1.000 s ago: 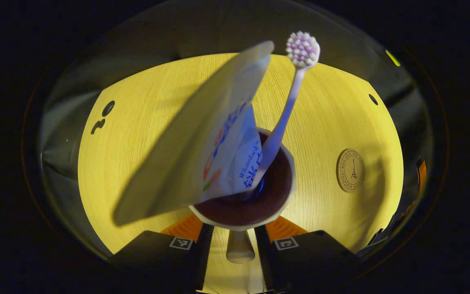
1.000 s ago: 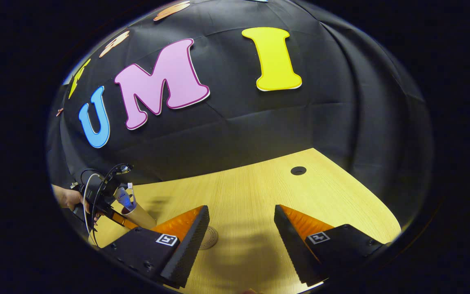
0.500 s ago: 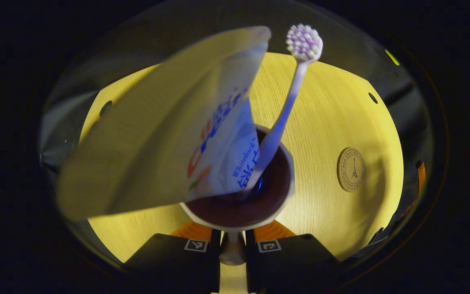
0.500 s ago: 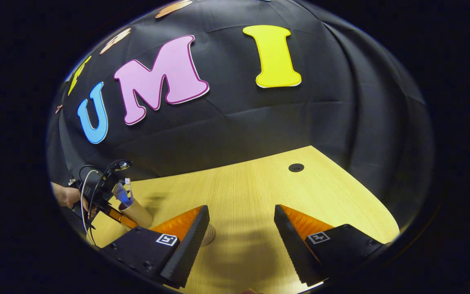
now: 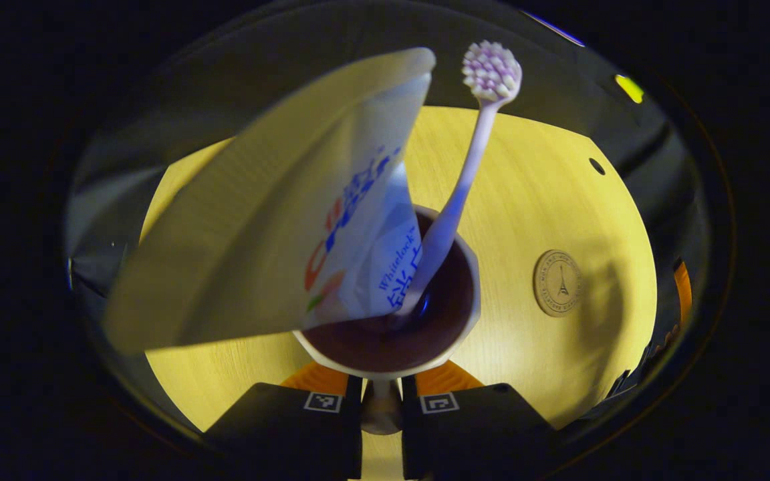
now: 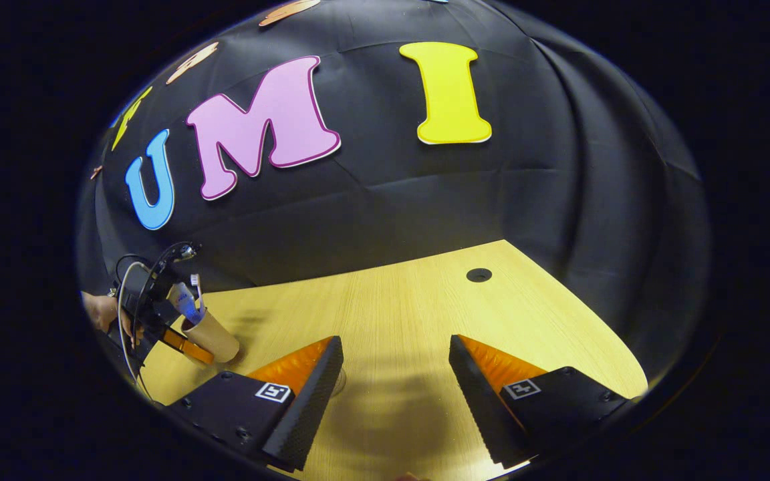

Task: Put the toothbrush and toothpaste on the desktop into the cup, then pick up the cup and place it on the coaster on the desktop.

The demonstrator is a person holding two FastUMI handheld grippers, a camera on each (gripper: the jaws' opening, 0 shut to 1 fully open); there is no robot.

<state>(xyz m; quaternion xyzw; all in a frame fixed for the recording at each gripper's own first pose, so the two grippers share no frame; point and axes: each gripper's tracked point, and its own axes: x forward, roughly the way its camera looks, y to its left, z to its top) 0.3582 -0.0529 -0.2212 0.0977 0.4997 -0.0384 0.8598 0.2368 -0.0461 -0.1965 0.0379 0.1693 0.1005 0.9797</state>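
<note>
In the left gripper view, the left gripper (image 5: pixel 381 401) has its two fingers drawn in close on the handle (image 5: pixel 381 415) of the cup (image 5: pixel 395 357), both pressing on it. The cup sits right ahead of the fingers, mouth toward the camera, its round rim pale and its inside dark. The toothpaste (image 5: pixel 305 214), a soft flattened tube with a broad crimped end, leans out to the left. The toothbrush (image 5: pixel 468 153), thin and smooth with a tufted head, stands beside it. The coaster (image 5: pixel 558 282), a flat round disc with a stamped mark, lies on the wood-grain desktop (image 5: pixel 525 200) off to the right. To do this step well, I judge the cup should stay upright while carried right, then be lowered squarely onto the disc.

In the right gripper view, the right gripper (image 6: pixel 395 374) hangs wide open and empty over the desktop; far to its left the cup looks tan and slightly tapered.
</note>
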